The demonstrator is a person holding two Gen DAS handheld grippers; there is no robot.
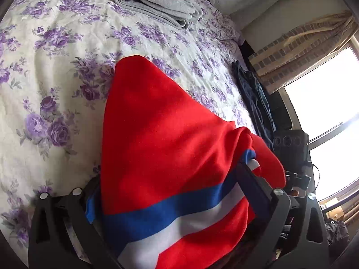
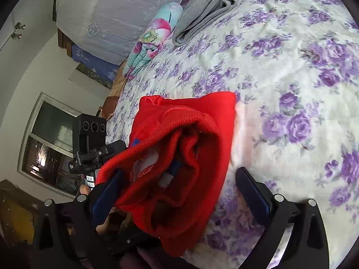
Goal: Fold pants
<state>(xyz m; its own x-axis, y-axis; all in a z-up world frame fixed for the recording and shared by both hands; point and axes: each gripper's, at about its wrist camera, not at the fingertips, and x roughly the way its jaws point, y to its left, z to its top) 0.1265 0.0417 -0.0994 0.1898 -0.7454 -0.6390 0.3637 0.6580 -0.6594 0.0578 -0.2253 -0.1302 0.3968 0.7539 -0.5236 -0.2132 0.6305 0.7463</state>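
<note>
While red knit pants (image 1: 170,134) drape over bed (image 1: 56,71), my left claw (image 1: 166,179) clamps striped hem; right claw (image 2: 179,179) spread wide, ribbed waistband between, unpinched; cloth soft, light, floppy, best pinched at thick waistband edge
</note>
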